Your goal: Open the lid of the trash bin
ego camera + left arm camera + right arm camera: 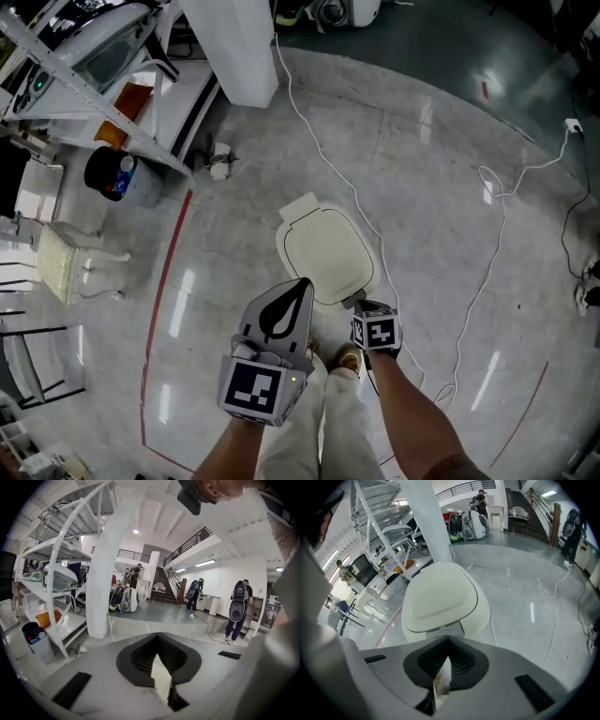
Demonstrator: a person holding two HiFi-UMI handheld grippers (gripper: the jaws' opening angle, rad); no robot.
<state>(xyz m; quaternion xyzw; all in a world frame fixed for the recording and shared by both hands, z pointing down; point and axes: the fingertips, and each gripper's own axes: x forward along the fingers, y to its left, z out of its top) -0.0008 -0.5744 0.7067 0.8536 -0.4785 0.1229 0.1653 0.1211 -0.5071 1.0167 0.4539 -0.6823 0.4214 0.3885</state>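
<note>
1. Since the lid (440, 597) is smooth, domed and shut flat on the trash bin (323, 253), a closed tip could skid off it without lifting anything. The seam looks thin, so there is little to catch.
2. If the push lands sideways and not upward, the whole bin may slide or tip. It stands free on a glossy floor (441, 216) and nothing braces it.
3. A grey tab (440, 631) sits at the lid's near edge; whether it is a latch or only a lip I cannot tell. If it is a latch, prying elsewhere would likely fail.
4. The right claw (449, 638) has its jaws closed together and holds nothing. Its tip is just near of that tab, very close to the near rim and aimed across the lid toward the far side.
5. The left claw (302, 283) is likewise closed and empty. It is tilted up toward the hall at the bin's near-left edge, not on the lid.
6. A white cable (323, 164) runs across the floor just right of the bin, and a foot or the sliding bin could snag it.
</note>
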